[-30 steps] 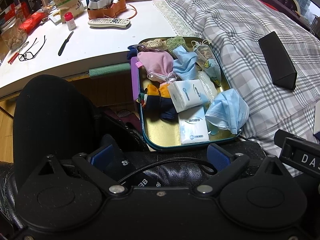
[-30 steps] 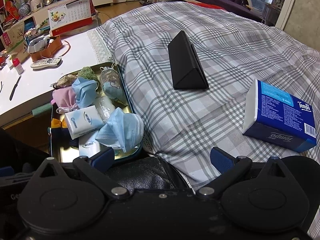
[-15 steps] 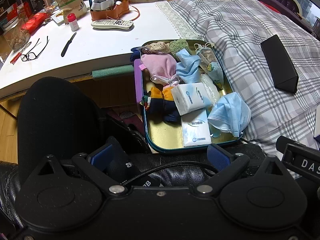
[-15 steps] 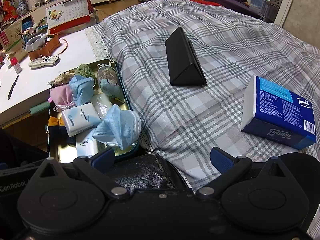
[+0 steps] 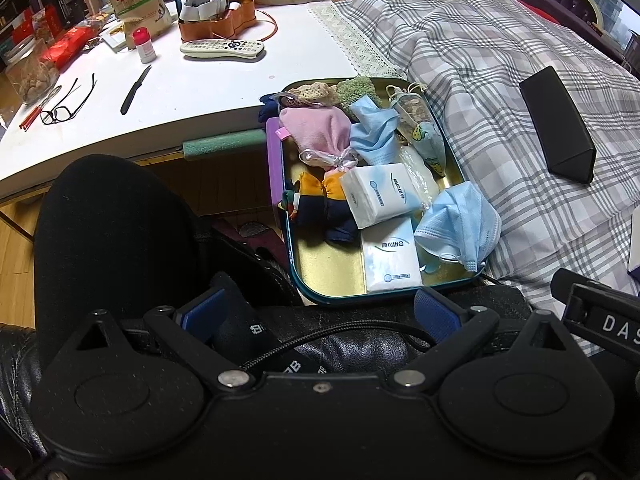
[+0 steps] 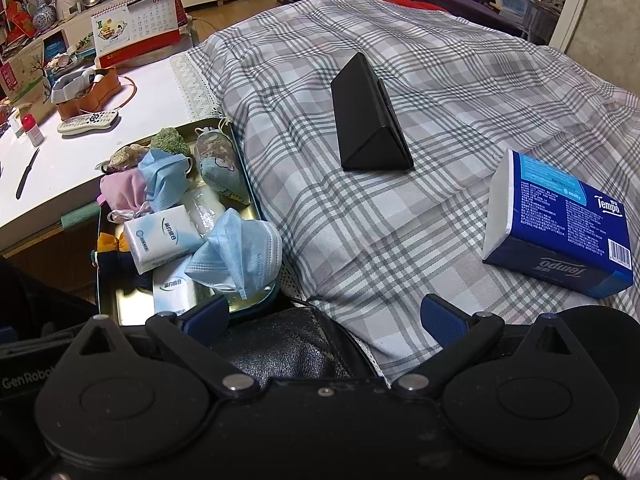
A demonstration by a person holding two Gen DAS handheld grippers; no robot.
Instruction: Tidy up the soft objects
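Your left tool (image 5: 316,312) hangs with its blue-padded fingers spread wide and nothing between them, poised over black leather just short of the metal tray (image 5: 332,276); your right tool (image 6: 326,314) is likewise parted and empty, above the edge of the plaid bedspread (image 6: 400,216). The tray, gold inside with a teal rim, sits wedged between the white counter (image 5: 208,88) and the bed, and it carries the soft things. Nearest you lies a flat tissue pack (image 5: 390,258), with a crumpled light-blue face mask (image 5: 460,224) just beside it at the tray's right edge. A second tissue pack (image 5: 378,194) rests tilted over the first, touching an orange-and-navy cloth bundle (image 5: 320,208) on its left. Behind these sit a pink pouch (image 5: 316,134), another blue mask (image 5: 374,132) and a patterned sachet (image 5: 420,136), with a beige crocheted piece (image 5: 316,94) and a green one (image 5: 356,88) against the far rim. On the bedspread, well apart from the tray, a black triangular case (image 6: 368,120) lies beyond your right tool and a blue Tempo tissue package (image 6: 560,224) sits to its right. Farther off, the counter holds a remote control (image 5: 222,48), a black-handled knife (image 5: 135,90) and eyeglasses (image 5: 66,106).
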